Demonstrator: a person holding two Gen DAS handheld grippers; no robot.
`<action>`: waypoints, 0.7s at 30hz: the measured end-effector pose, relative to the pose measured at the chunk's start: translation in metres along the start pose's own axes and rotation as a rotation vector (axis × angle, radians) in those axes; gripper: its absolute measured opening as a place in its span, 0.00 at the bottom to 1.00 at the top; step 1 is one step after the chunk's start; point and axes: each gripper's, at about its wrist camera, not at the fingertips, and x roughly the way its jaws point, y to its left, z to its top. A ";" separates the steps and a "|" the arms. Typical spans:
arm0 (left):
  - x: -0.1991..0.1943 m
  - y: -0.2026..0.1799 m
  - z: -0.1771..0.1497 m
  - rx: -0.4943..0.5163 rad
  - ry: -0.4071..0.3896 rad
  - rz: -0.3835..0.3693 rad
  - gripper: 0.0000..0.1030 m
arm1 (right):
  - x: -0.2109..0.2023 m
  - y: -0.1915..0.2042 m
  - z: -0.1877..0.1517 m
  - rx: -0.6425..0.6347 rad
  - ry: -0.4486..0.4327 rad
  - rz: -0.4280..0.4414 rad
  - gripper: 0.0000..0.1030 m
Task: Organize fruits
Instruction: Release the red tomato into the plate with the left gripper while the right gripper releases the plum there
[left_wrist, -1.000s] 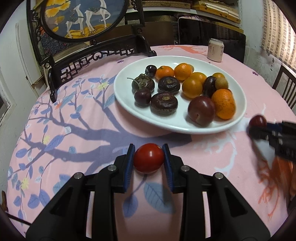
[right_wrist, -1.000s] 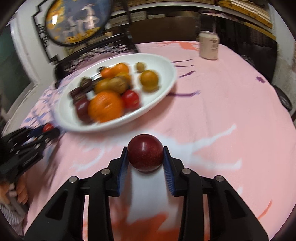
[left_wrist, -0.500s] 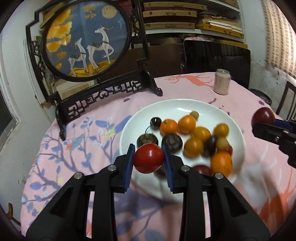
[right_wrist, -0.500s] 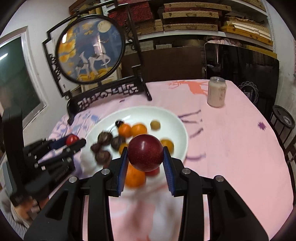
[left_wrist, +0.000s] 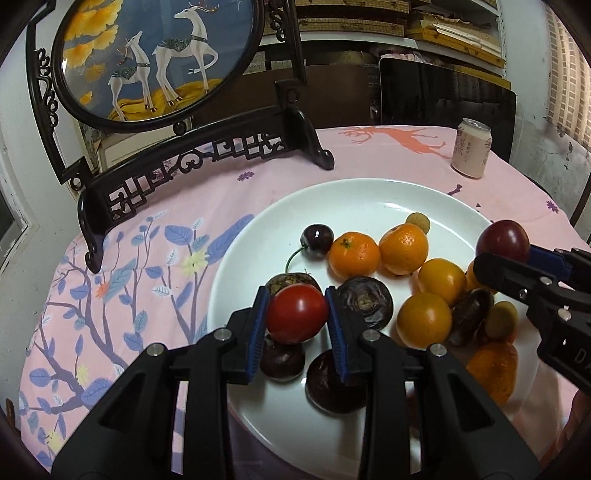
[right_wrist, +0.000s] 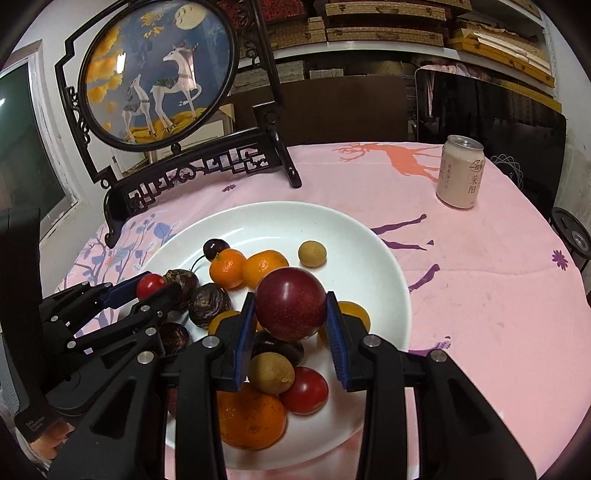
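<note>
Both tools have come forward from the near edge of the bench and now hang over the plate (left_wrist: 369, 192), each carrying the same fruit it had a second ago. The left tool (left_wrist: 296, 320) is clenched on a red tomato (left_wrist: 297, 314), its blue pads pressed to both sides, above the dark wrinkled fruits at the plate's left side. The right tool (right_wrist: 290, 320) grips a dark red plum (right_wrist: 290, 303) the same way, over the right half of the pile.

On the plate, from the right wrist view, lie two small oranges (right_wrist: 227, 268) side by side near the middle, a cherry (right_wrist: 215, 248) with its stem just behind them, and a tan round fruit (right_wrist: 312, 253) a little apart to the right. Nearer the front sit a big orange (right_wrist: 249, 421), a second tomato (right_wrist: 306, 391) touching it, and another tan fruit (right_wrist: 270, 373) resting against both.

The plate stands on a pink cloth (right_wrist: 480, 295) with printed deer and branches. A pale can (right_wrist: 459, 171) stands upright at the far right, well apart from the plate, and a round deer screen (right_wrist: 159, 70) in a black carved stand rises behind on the left.
</note>
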 end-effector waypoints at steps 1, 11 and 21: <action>0.001 -0.001 -0.001 0.002 0.000 0.003 0.31 | 0.002 0.001 0.000 -0.003 0.005 -0.001 0.35; -0.003 -0.008 -0.005 0.044 -0.034 0.057 0.68 | 0.005 0.000 -0.004 -0.007 -0.004 -0.029 0.43; -0.036 0.000 0.005 -0.001 -0.117 0.074 0.82 | -0.052 0.009 0.012 -0.015 -0.206 -0.023 0.43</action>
